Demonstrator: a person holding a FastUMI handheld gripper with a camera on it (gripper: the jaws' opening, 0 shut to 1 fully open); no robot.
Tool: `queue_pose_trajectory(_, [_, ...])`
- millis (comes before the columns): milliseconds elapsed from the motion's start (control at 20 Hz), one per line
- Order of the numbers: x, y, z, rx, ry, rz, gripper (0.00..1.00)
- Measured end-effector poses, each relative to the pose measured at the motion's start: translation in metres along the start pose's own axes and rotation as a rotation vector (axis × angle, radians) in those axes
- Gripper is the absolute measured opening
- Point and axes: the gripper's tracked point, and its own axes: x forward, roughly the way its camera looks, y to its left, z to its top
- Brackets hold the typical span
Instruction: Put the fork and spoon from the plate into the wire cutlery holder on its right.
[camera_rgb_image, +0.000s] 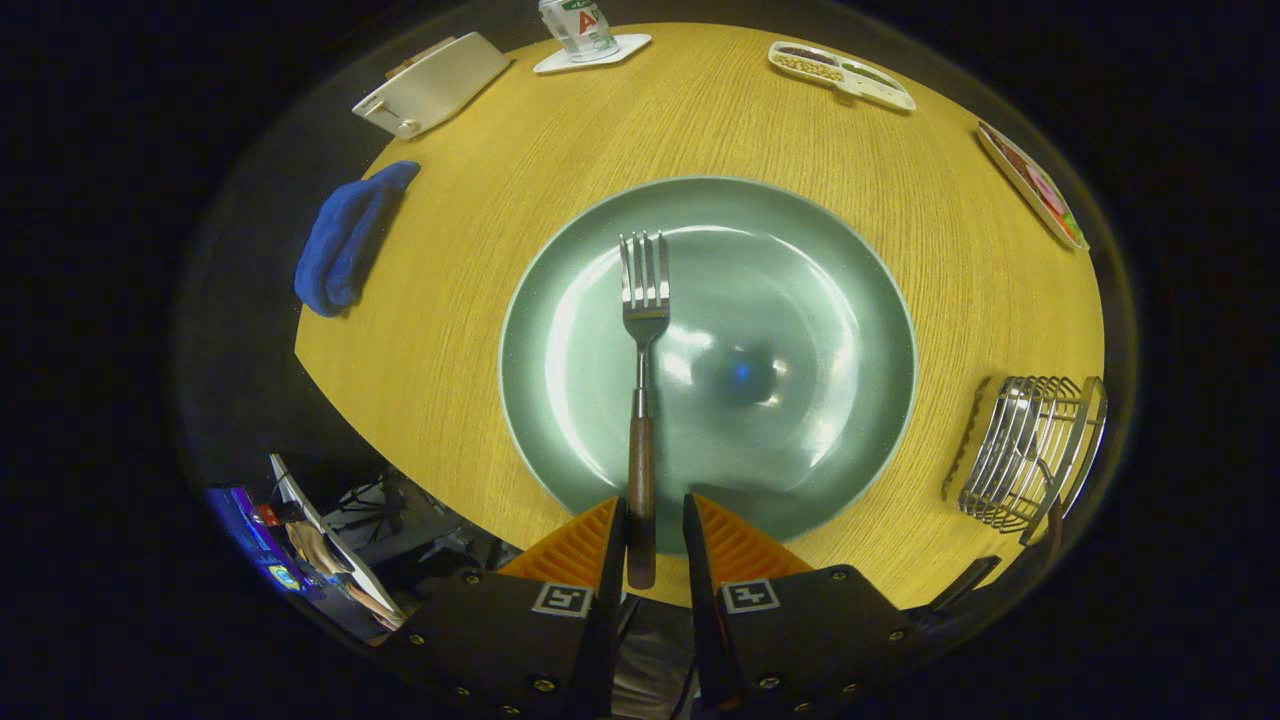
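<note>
On the round wooden table (480, 300), the biggest thing is the green plate (800, 300), and it sits right ahead of the tool (655, 540). Well to the plate's right stands the wire holder (1020, 455), close to the table's edge, with what looks like a dark handle already leaning in it; whether that is the spoon I cannot tell. The fork (641, 400) lies on the plate with its tines pointing away and its wooden handle running back between the 2 fingers. The tool is partly open: the handle lies close against the left finger while a clear gap shows to the right finger, so both fingers do not press on it and the fork is not gripped. The chief risk, as I judge it, is an off-centre close: the right finger would push the handle sideways and the fork could twist or skate over the glossy plate. Only the very end of the handle lies between the fingers, so once lifted the heavier tine end may droop and swing, or slip out on the way across. The holder looks light and near the edge, so a fork lowered at a slant could catch a wire and nudge or tip it. A blue cloth (345, 240) and small dishes at the far rim are well clear of that path.
</note>
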Motion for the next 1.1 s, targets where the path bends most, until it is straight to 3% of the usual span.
queue_pose_trajectory(350, [0.013,-0.006,-0.004,-0.042,0.025,0.008,0.33])
queue_pose_trajectory(450, [0.004,-0.005,-0.005,-0.060,0.052,0.018,0.12])
queue_pose_trajectory(550, [0.001,-0.004,-0.002,-0.082,0.031,0.037,0.11])
queue_pose_trajectory(600, [-0.008,-0.007,-0.005,-0.122,0.045,0.029,0.04])
queue_pose_trajectory(900, [-0.077,-0.042,-0.020,-0.357,0.106,-0.067,0.04])
queue_pose_trajectory(1100, [-0.130,-0.081,-0.031,-0.419,0.128,-0.152,0.03])
